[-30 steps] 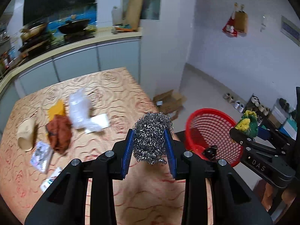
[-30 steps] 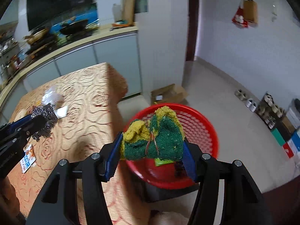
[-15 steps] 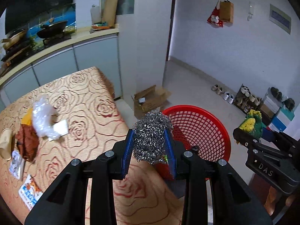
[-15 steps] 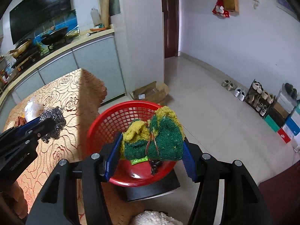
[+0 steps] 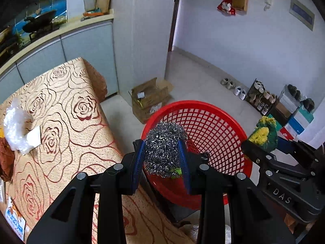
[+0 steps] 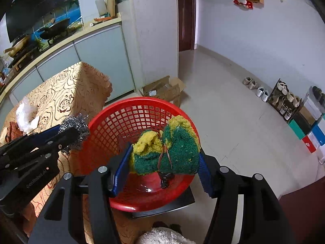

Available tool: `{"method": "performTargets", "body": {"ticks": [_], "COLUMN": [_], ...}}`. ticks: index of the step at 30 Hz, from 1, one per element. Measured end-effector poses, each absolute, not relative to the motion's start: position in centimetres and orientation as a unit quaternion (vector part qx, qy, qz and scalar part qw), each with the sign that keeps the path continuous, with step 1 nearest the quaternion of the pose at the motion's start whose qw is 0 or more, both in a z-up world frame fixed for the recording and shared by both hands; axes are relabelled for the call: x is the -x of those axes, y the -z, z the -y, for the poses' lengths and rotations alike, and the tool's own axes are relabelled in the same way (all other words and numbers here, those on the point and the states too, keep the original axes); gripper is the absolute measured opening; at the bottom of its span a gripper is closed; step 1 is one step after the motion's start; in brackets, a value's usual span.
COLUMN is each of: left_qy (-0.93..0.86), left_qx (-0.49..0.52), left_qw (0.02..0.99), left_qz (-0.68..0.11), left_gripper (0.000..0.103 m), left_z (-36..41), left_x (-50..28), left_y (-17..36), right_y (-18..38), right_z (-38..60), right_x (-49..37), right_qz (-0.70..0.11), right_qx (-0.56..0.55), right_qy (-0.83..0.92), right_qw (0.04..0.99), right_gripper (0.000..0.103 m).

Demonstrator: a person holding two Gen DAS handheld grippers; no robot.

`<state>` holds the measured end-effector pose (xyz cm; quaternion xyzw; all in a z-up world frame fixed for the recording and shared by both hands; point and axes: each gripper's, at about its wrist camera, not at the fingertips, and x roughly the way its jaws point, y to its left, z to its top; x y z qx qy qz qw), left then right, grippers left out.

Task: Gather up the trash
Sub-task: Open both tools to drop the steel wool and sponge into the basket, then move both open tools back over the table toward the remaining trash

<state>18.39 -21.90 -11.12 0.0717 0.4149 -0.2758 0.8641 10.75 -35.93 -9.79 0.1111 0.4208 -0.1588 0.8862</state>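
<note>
My left gripper is shut on a steel wool scrubber and holds it over the near left rim of the red mesh basket. My right gripper is shut on a yellow and green fuzzy cloth and holds it above the basket. In the right wrist view the left gripper with the scrubber is at the basket's left rim. In the left wrist view the right gripper with the cloth is at the basket's right. A small dark item lies in the basket.
The table with a rose-patterned cloth holds a white plastic bag, a brown rag and a printed packet. An open cardboard box sits on the floor. Shoes and a rack line the wall.
Both grippers have swung right from the table towards the basket. The scrubber has come from over the table to the basket's rim. The cloth stays over the basket.
</note>
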Motion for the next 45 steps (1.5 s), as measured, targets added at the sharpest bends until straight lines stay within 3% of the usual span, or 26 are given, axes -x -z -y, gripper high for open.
{"method": "performTargets", "body": {"ticks": [11, 15, 20, 26, 45], "left_qy": [0.286, 0.288, 0.291, 0.287, 0.237], "left_qx": [-0.069, -0.066, -0.064, -0.056, -0.019], "left_qw": [0.859, 0.862, 0.864, 0.868, 0.893], "left_qz": [-0.419, -0.412, -0.406, -0.402, -0.383], "left_gripper": [0.035, 0.048, 0.057, 0.059, 0.066], "left_z": [21.7, 21.6, 21.5, 20.9, 13.4], "left_x": [-19.3, -19.3, -19.1, -19.1, -16.3], "left_y": [11.7, 11.3, 10.7, 10.0, 7.1], "right_y": [11.0, 11.0, 10.9, 10.5, 7.3], "right_z": [36.2, 36.2, 36.3, 35.9, 32.8], "right_x": [-12.1, -12.1, -12.1, -12.2, -9.7], "right_qz": [-0.433, -0.433, -0.434, -0.431, -0.388], "right_qx": [-0.111, -0.110, -0.113, -0.109, -0.105], "right_qy": [0.158, 0.158, 0.156, 0.150, 0.141], "right_qw": [0.880, 0.880, 0.880, 0.883, 0.905], "right_gripper": [0.060, 0.062, 0.065, 0.070, 0.070]}}
